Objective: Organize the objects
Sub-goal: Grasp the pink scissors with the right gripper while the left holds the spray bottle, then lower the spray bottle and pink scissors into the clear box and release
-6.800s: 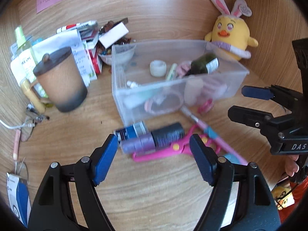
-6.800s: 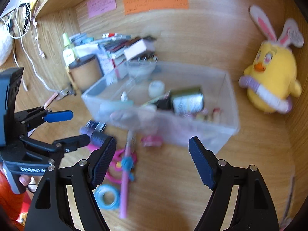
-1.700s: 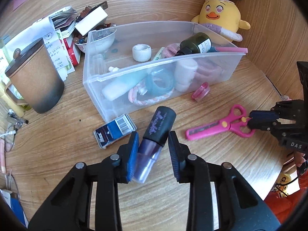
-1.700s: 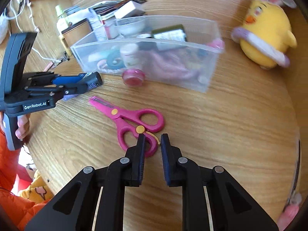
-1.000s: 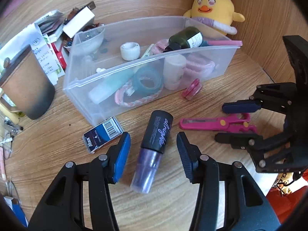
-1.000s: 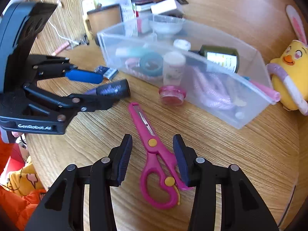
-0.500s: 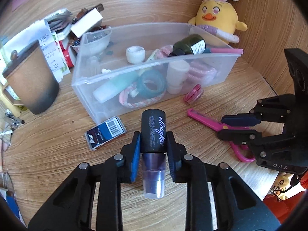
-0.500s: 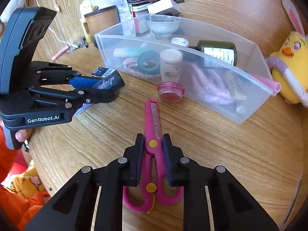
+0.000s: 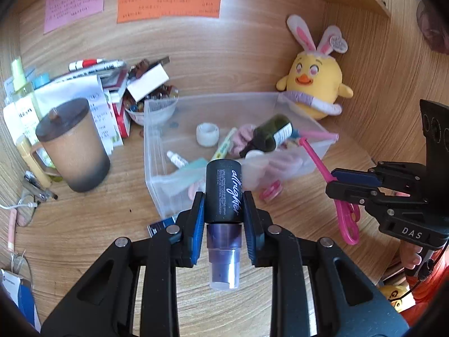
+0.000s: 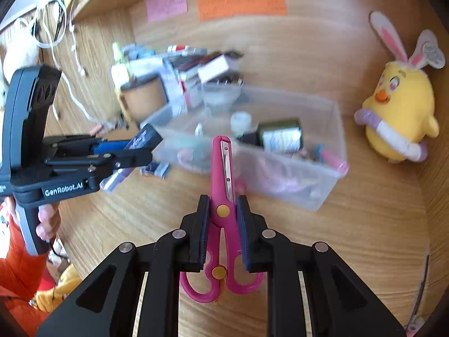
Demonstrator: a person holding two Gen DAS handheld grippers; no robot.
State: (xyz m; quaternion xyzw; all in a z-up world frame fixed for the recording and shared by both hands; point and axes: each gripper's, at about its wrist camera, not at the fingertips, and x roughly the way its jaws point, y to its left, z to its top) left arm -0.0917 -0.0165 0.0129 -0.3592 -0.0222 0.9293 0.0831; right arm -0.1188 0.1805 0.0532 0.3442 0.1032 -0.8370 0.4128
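Wooden table (image 9: 84, 224) carries a clear plastic bin (image 9: 153, 151) as landmark. Yellow chick plush (image 9: 314, 90) sits behind the bin's right end; lidded brown mug (image 9: 74, 148) stands left of it. Left claw (image 9: 223, 216), in front of the bin, pinches a black-capped setting spray bottle (image 9: 223, 193) above the table. Right claw (image 10: 223, 219), also in front of the bin, pinches pink scissors (image 10: 221, 174) near the pivot, blades pointing toward the bin.

Spray bottle (image 9: 223, 196) and scissors (image 10: 223, 193) now clamped, off the desk (image 9: 84, 224).
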